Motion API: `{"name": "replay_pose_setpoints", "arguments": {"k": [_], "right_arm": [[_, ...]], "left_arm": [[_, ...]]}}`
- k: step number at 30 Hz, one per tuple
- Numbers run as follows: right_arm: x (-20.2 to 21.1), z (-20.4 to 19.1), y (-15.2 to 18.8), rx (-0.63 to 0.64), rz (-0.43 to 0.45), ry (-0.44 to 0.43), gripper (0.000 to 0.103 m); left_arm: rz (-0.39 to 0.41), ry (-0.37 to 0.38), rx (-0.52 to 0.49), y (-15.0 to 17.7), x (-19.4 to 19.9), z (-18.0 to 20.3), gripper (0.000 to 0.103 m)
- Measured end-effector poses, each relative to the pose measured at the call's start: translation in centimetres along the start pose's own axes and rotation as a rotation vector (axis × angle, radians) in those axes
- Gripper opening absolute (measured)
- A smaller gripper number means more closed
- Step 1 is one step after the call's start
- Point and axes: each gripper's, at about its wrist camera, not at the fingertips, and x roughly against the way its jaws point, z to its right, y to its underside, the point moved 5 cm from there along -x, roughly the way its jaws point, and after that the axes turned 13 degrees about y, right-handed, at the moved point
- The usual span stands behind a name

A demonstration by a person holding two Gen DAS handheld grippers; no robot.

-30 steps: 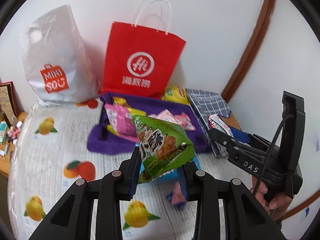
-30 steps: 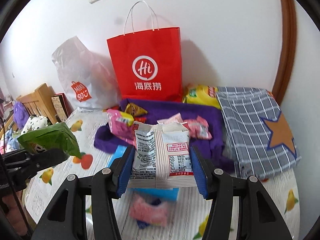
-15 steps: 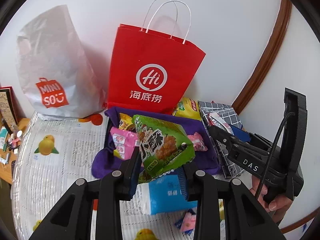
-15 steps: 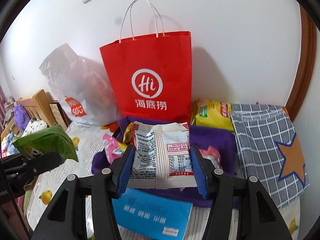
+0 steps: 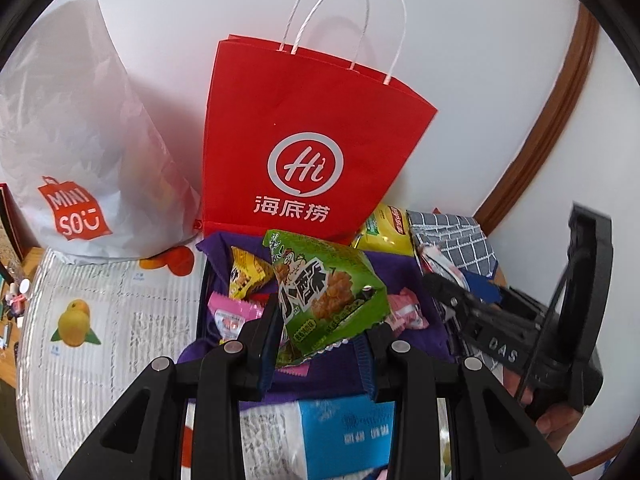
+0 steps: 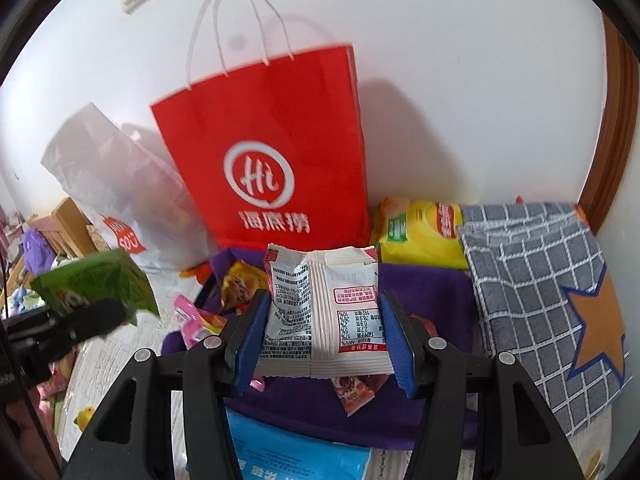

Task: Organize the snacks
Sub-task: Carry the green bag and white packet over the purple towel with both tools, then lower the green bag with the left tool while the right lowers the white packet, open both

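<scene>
The left hand-held gripper (image 5: 320,354) is pinching a green snack packet (image 5: 326,296) by its lower edge, and the right hand-held gripper (image 6: 322,338) is clamping a white snack packet (image 6: 322,312) by its sides. Both packets are hanging above the purple cloth bin (image 6: 424,296) before the red paper bag (image 5: 308,148), probably for dropping in with the other snacks.

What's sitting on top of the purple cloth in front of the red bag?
On the purple cloth lie small snack packets: an orange-yellow one, pink ones, and a red one. The held white packet and green packet hide whatever lies behind them.
</scene>
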Motion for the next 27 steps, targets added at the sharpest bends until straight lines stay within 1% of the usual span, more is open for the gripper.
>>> {"name": "replay_pose_setpoints", "arguments": {"k": [4,8,11,14,17,27], "right_arm": [[-1.0,1.1,0.0,-0.017,-0.016,0.008,0.055],[-1.9,2.3,0.2,-0.041,-0.044,0.013,0.055],[-2.5,2.9,0.3,-0.051,-0.06,0.009,0.055],[-3.1,3.2,0.5,-0.049,-0.073,0.013,0.055],[-3.9,3.3,0.8,-0.046,-0.1,0.007,0.055],[-7.1,2.4,2.4,-0.008,-0.19,0.014,0.055]], "left_arm": [[0.001,0.015,0.014,-1.2,-1.1,-0.3,0.032],[0.012,-0.007,0.023,-2.0,-2.0,-1.2,0.032],[0.005,-0.015,0.047,-2.0,-2.7,-2.4,0.032],[-0.017,-0.016,0.084,-1.7,-3.8,-3.5,0.032],[-0.04,-0.006,0.093,-1.3,-4.9,-3.8,0.032],[-0.14,-0.014,0.063,0.3,-8.4,-3.3,0.032]]}}
